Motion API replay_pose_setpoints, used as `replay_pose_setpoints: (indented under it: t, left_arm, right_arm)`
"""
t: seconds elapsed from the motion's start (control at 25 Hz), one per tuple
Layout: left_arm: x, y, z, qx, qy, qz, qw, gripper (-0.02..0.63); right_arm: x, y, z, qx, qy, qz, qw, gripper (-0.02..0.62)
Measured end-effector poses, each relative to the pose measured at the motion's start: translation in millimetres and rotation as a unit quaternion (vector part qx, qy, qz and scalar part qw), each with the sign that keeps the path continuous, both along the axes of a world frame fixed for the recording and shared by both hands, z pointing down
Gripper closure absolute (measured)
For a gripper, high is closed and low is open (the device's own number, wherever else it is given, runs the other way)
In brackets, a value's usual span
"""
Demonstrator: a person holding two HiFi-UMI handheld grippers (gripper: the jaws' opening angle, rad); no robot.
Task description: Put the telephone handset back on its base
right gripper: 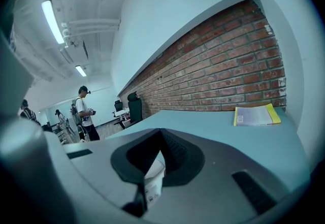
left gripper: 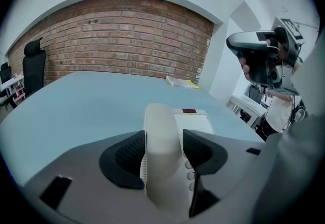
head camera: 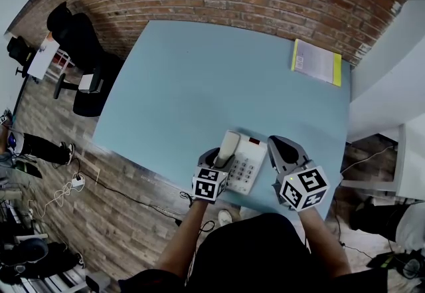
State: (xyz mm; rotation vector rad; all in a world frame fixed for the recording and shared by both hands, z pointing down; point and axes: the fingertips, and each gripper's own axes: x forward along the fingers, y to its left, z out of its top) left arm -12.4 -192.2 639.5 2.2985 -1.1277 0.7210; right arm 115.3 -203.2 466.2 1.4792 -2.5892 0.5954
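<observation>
A cream telephone handset [head camera: 228,147] lies lengthwise along the left side of its white keypad base [head camera: 252,160], near the front edge of the light blue table [head camera: 199,79]. My left gripper [head camera: 221,157] is shut on the handset [left gripper: 161,162], one dark pad on each flank. Whether the handset rests in the cradle or hovers just over it, I cannot tell. The base [left gripper: 199,121] shows just past the handset. My right gripper [head camera: 285,151] is held up to the right of the base, shut on nothing, jaws [right gripper: 161,156] together, a sliver of the base [right gripper: 154,180] below.
A yellow-edged book [head camera: 317,62] lies at the table's far right corner by the brick wall. A black office chair [head camera: 78,38] stands off the far left corner. People stand far off on the left in the right gripper view [right gripper: 84,112]. Cables lie on the wooden floor [head camera: 63,189].
</observation>
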Motion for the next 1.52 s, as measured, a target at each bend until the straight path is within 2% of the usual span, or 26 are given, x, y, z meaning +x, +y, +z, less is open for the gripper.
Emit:
replay_pose_setpoints:
  t: [0.52,0.84,1.2,1.52]
  left_arm:
    - [-14.6,9.7,-39.9,0.044,0.015,-0.008,0.9989,0.377]
    - [-12.4,22.3,-76.4,0.078,0.044,0.003,0.996,0.392]
    - [-9.2,35.1,-144.2,0.149,0.087,0.02,0.9848,0.468]
    - [-19.3,49.9,-184.5,0.186,0.11,0.019,0.9761,0.5]
  right_arm:
    - [-12.7,11.5,-11.7,0.013,0.0,-0.005,1.0,0.583]
    - [-17.6,24.9,-18.2,0.02,0.004,-0.001,1.0,0.583]
    - [-30.6,42.7,-26.4,0.027,0.007,0.0,1.0,0.583]
    - [-42.9,57.7,-34.3,0.037,0.01,-0.003,0.999,0.583]
